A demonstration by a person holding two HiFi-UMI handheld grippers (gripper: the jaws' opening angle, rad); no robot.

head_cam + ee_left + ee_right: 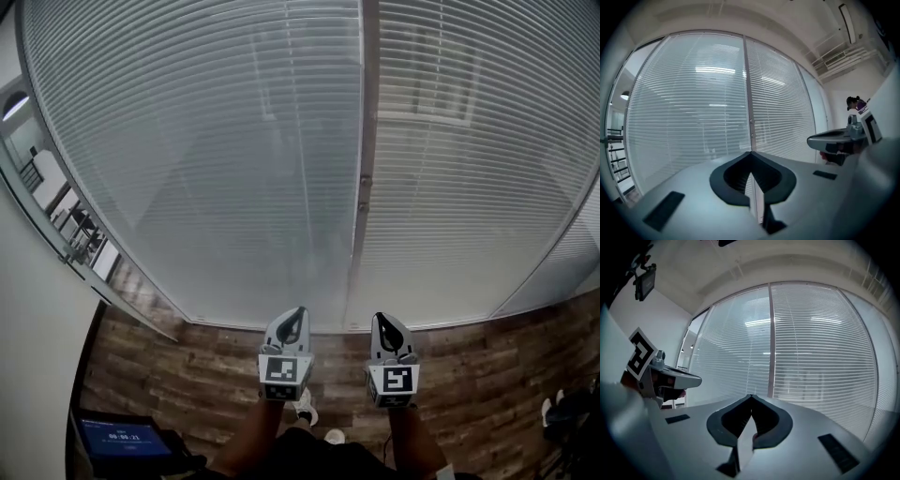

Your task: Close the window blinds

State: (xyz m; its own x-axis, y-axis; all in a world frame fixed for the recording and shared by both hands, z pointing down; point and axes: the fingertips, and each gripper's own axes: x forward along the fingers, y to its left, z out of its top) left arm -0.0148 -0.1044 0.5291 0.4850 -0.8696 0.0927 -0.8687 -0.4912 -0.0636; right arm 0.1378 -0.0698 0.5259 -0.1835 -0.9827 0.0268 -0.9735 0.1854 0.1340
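White slats fill the scene: the window blinds [187, 150] hang straight ahead of you across both panes and are lowered all the way to where the wooden floor [487, 375] begins. A grey upright post [366, 141] divides the two panels. Dim shapes show faintly through the slats.

You hold the left claw [298, 312] and the right claw [379, 319] side by side, low in front of the foot of the post. Both point at the blinds and touch none of the slats. Each claw's own view shows its jaws narrowed to nothing, tips pressed together with only air between them. The marker cubes [281, 370] face up toward you from just behind the jaws.

Your shoes [306, 409] show on the boards between your forearms. A small screen [122, 439] glows blue at the lower left, beside the pale wall [37, 337].
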